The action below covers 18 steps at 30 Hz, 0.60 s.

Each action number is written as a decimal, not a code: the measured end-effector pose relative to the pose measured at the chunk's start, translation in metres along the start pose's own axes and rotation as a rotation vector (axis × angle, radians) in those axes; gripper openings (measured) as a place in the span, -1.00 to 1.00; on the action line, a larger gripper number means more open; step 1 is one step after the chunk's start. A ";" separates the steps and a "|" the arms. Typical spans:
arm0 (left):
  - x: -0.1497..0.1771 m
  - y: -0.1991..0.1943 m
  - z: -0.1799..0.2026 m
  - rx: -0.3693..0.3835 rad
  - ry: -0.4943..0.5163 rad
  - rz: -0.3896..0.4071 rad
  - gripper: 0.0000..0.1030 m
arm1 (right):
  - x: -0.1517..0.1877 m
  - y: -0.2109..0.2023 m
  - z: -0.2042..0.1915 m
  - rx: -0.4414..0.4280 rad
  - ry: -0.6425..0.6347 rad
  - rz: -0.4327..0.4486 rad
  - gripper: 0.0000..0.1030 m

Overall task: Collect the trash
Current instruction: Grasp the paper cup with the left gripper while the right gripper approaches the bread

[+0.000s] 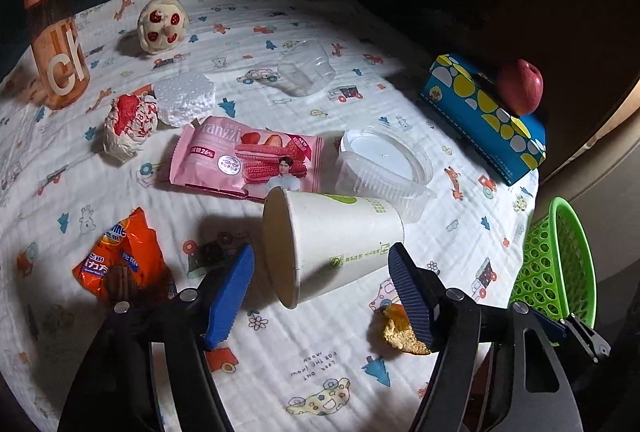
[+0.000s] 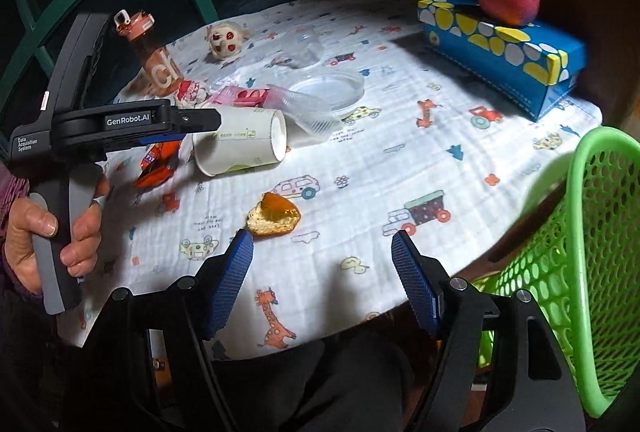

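Litter all on worktop (image 1: pixel 320 364); basket (image 2: pixel 580 272) looks empty. Left tool (image 1: pixel 320 288) spread astride cup (image 1: pixel 332 244), right tool (image 2: pixel 322 268) spread, empty.

Paper cup (image 1: pixel 336 248) blocks my left approach, orange wrapper (image 1: pixel 124 256) crowds left, bare cloth (image 2: pixel 360 159) open rightward, basket (image 2: pixel 576 252) walls edge.

Trash on your printed cloth: paper cup (image 1: pixel 336 244) on its side, base toward you, w/ clear lid (image 1: pixel 384 167) just behind. Pink wrapper (image 1: pixel 248 159) flat at centre; orange wrapper (image 1: pixel 124 256) crumpled, near left. Peel scrap (image 2: pixel 274 213) near front edge. Crumpled paper (image 1: pixel 128 127) touches foam chunk (image 1: pixel 184 99); clear cup (image 1: pixel 306 69) tipped over, far side. Green basket (image 2: pixel 580 252) at right edge.
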<state>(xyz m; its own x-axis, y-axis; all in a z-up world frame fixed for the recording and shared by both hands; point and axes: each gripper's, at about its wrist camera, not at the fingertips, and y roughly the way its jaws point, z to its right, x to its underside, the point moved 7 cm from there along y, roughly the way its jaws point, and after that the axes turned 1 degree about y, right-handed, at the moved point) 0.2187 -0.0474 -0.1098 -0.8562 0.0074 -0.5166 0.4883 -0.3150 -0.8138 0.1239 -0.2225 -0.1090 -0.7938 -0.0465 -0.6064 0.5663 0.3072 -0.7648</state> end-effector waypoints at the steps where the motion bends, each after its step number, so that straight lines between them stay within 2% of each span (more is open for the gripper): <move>1: 0.000 0.002 0.000 0.010 0.000 -0.002 0.25 | 0.000 0.003 -0.002 -0.003 -0.004 -0.006 0.37; 8: 0.000 0.015 0.002 0.134 -0.011 -0.025 -0.11 | -0.002 0.023 -0.014 -0.022 -0.031 -0.037 0.36; 11: 0.002 0.018 0.003 0.177 -0.013 -0.036 -0.40 | -0.005 0.031 -0.020 -0.032 -0.046 -0.044 0.36; 18: 0.000 0.012 0.008 0.244 -0.030 -0.023 -0.69 | -0.009 0.054 -0.035 -0.046 -0.091 -0.072 0.30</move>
<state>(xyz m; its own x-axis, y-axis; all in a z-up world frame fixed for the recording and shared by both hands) 0.2231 -0.0588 -0.1175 -0.8729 -0.0103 -0.4878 0.4170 -0.5350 -0.7348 0.1539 -0.1726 -0.1376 -0.8076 -0.1552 -0.5689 0.4960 0.3430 -0.7977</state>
